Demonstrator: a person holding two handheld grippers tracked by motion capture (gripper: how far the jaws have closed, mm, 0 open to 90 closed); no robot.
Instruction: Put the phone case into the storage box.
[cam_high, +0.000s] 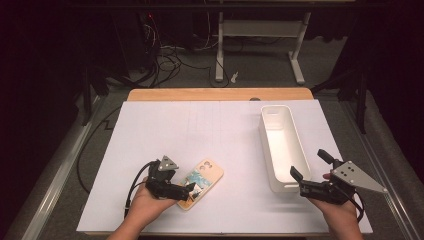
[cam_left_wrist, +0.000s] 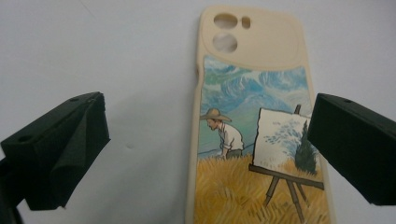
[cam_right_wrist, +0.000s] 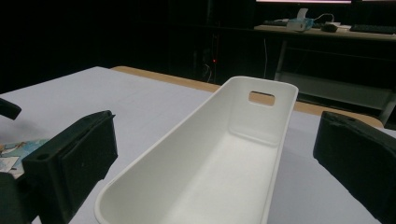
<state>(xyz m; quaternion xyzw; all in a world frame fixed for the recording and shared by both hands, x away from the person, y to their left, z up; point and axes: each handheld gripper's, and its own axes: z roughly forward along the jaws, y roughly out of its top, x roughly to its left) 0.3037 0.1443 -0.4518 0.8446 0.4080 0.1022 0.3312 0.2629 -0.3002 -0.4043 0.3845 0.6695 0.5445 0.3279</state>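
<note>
High view: both tongs spread, gripping nothing.
Left gripper (cam_high: 191, 189) hovers over the cream painted-scene phone case (cam_high: 201, 183); right gripper (cam_high: 310, 166) faces the long white plastic bin (cam_high: 276, 125).

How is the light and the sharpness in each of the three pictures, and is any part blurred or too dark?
High view: the white table sheet is evenly lit, the room behind nearly black. Left gripper view: the phone case is sharp, the near jaws slightly soft. Right gripper view: the white bin is bright and a little soft, the background dark.
</note>
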